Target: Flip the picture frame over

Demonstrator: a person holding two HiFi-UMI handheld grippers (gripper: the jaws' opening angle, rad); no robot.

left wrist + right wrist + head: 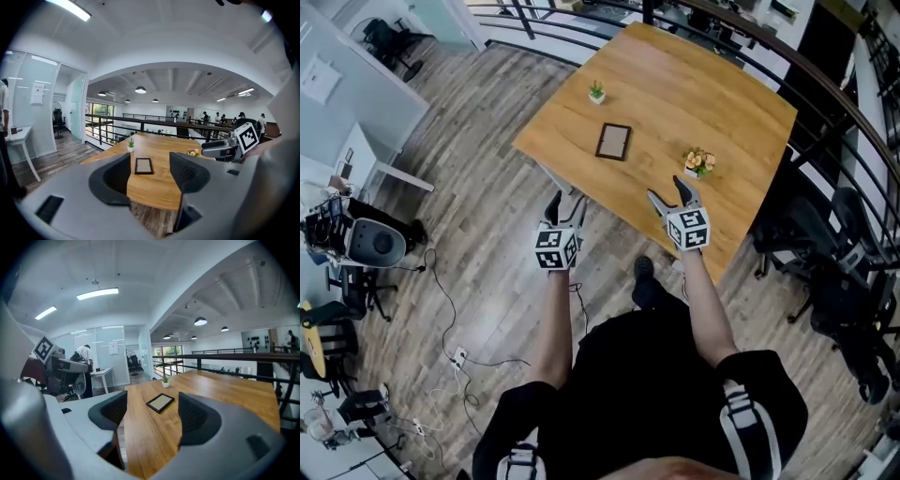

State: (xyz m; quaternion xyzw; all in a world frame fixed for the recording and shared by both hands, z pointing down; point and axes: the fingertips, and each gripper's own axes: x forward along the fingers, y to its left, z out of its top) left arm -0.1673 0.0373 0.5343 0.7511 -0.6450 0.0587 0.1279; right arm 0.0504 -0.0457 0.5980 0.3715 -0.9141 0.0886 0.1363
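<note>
A dark-rimmed picture frame [613,142] lies flat on the wooden table [741,112], its pale panel facing up; it also shows as the frame [144,166] in the left gripper view and the frame [160,402] in the right gripper view. My left gripper [567,204] hovers at the table's near edge, jaws open and empty. My right gripper [669,197] is over the near part of the tabletop, open with nothing between its fingers. Both grippers point toward the frame and are well short of it. The left gripper [149,176] and right gripper [152,411] frame it between their jaws.
A small potted green plant [596,92] stands beyond the frame, and a little pot of orange flowers [698,162] sits to its right, close to my right gripper. A black railing [825,84] runs behind the table. Office chairs [834,272] stand on the right; cables lie on the wooden floor [459,281].
</note>
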